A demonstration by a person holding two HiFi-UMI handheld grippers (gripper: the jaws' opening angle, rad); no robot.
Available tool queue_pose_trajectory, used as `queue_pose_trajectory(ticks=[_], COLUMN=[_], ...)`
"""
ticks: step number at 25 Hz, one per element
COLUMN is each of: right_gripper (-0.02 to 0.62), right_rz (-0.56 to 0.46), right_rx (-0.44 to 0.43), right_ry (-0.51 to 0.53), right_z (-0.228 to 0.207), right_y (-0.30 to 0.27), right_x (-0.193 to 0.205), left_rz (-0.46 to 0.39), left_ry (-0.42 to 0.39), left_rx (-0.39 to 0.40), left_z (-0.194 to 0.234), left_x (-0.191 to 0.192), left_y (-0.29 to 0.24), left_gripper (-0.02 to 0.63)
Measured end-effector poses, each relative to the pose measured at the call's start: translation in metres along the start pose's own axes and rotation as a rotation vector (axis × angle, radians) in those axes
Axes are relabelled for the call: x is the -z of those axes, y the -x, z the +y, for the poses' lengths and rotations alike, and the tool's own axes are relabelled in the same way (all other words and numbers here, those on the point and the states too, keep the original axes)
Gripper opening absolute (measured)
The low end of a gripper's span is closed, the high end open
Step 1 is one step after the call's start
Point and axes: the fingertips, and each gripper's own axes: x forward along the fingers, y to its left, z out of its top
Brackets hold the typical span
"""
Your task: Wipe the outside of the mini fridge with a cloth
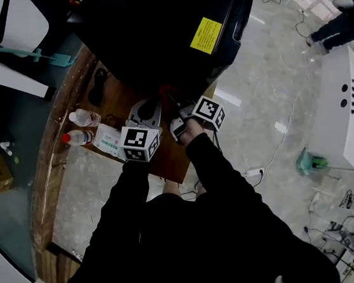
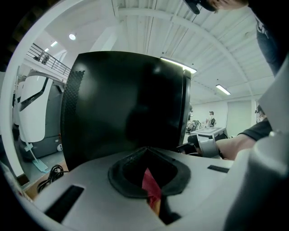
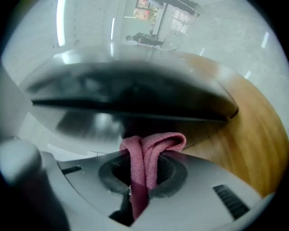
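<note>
The black mini fridge (image 1: 150, 25) stands on a wooden table (image 1: 65, 119), with a yellow label (image 1: 205, 35) on its top. Both grippers sit close together at its near face. My right gripper (image 3: 142, 169) is shut on a folded pink-red cloth (image 3: 151, 146), right in front of the fridge's glossy side (image 3: 135, 94). In the left gripper view the left gripper (image 2: 151, 182) is shut on a red strip of cloth (image 2: 149, 180), with the fridge's dark face (image 2: 126, 103) just ahead. From the head view the left gripper (image 1: 145, 113) and right gripper (image 1: 173, 103) show mostly their marker cubes.
Two plastic bottles (image 1: 84, 118) and a white packet (image 1: 107, 140) lie on the table left of the grippers. A black cable (image 1: 98, 83) lies beside the fridge. The table's curved edge (image 1: 41, 186) runs down the left. People stand far off on the floor (image 1: 335, 25).
</note>
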Motion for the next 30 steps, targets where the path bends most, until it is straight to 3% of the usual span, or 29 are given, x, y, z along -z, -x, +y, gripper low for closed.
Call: queue_pose_trajectory(ticks=[7,14,19,22,30], right_gripper=[0.055,0.054,0.054,0.055,0.055], right_rz=[-0.011,0.093,0.091,0.076,0.095], right_rx=[-0.016,-0.1,-0.169,-0.221,-0.279], right_ry=[0.007,0.216,0.305,0.442,0.859], right_z=[-0.007,0.019,0.053,0.077,0.131], right_y=[0.052,0.124,0.195,0.238,0.312], right_x=[-0.025,-0.038,-0.081,-0.103,-0.154], left_rz=[0.003,-0.047,-0.129,-0.139,-0.19], left_ry=[-0.018,-0.03,0.028,0.019,0.003], left_rx=[0.025,0.024,0.042,0.063,0.003], left_z=[-0.058,-0.12,-0.173,-0.21,-0.283], left_x=[-0.001,-0.031,-0.079,-0.096,-0.131], left_y=[-0.013,-0.011,-0.004,0.003,0.0], left_gripper=[0.005,0.006,0.006,0.006,0.006])
